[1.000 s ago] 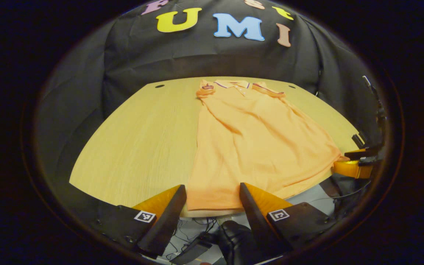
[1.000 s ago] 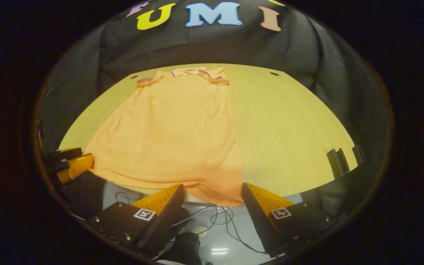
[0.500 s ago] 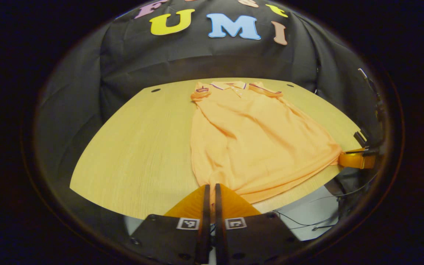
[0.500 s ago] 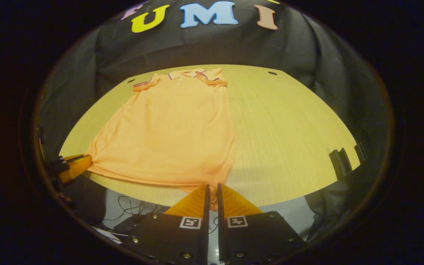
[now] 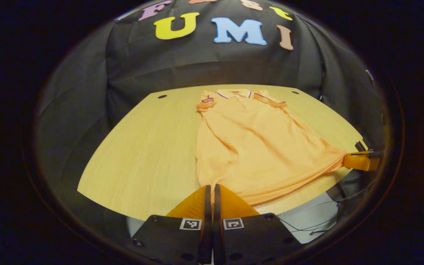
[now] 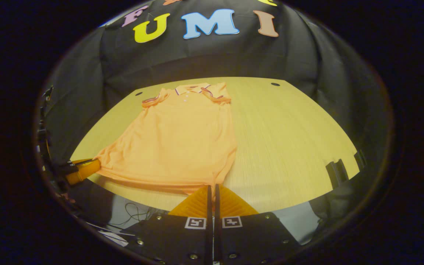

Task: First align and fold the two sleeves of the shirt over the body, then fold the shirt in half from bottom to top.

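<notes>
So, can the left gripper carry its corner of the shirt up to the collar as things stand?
Probably yes. The left gripper is shut on the shirt at a bottom corner, and the right gripper holds the other. Bare cloth lies between the hem and the collar, with nothing on it.

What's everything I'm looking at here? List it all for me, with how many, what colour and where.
shirt: one, orange, flat on the table, collar at the far end, sleeves folded in.
table: one, light wood, under the shirt.
holes: two, dark, at the table's far corners.
booth wall: one, black cloth, behind the table.
cables: several, dark, on the floor below the table's near edge.
left gripper: one, shut on the shirt's near left hem corner.
right gripper: one, shut on the shirt's near right hem corner.
</notes>
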`<state>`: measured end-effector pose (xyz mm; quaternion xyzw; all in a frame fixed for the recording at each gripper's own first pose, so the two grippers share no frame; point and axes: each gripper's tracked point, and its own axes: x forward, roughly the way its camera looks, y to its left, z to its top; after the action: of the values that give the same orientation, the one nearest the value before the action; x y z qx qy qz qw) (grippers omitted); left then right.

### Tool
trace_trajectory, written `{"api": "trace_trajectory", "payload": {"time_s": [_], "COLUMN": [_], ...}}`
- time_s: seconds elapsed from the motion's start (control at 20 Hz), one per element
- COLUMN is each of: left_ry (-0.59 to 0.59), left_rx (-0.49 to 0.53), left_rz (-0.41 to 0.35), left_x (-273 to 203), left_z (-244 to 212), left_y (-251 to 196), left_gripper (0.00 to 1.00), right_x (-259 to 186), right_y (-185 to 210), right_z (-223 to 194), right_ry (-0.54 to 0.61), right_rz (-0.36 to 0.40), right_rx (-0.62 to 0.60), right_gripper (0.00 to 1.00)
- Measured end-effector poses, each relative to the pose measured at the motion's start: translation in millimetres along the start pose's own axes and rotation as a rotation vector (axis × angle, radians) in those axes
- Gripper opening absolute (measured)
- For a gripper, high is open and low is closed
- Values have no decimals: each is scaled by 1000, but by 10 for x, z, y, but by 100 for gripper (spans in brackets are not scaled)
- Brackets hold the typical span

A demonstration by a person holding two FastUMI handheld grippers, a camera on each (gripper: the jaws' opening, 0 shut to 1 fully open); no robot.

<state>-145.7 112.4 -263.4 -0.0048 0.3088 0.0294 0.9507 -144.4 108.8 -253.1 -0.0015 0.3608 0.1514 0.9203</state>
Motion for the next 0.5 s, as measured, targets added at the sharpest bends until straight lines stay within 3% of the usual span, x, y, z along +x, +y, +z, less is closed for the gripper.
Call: {"api": "trace_trajectory", "payload": {"time_s": [0.25,0.5], "left_ry": [-41,-62], "left_rx": [-31,-50], "left_rz": [4,-24], "left_x": [69,288], "left_z": [483,1038], "left_y": [-25,-73], "left_gripper": [7,7], "right_x": [-18,26], "right_y": [18,7], "right_z": [450,1018], "right_ry": [-53,-128], "right_rz": [65,40], "right_rx": [104,19], "right_gripper": [1,1]}}
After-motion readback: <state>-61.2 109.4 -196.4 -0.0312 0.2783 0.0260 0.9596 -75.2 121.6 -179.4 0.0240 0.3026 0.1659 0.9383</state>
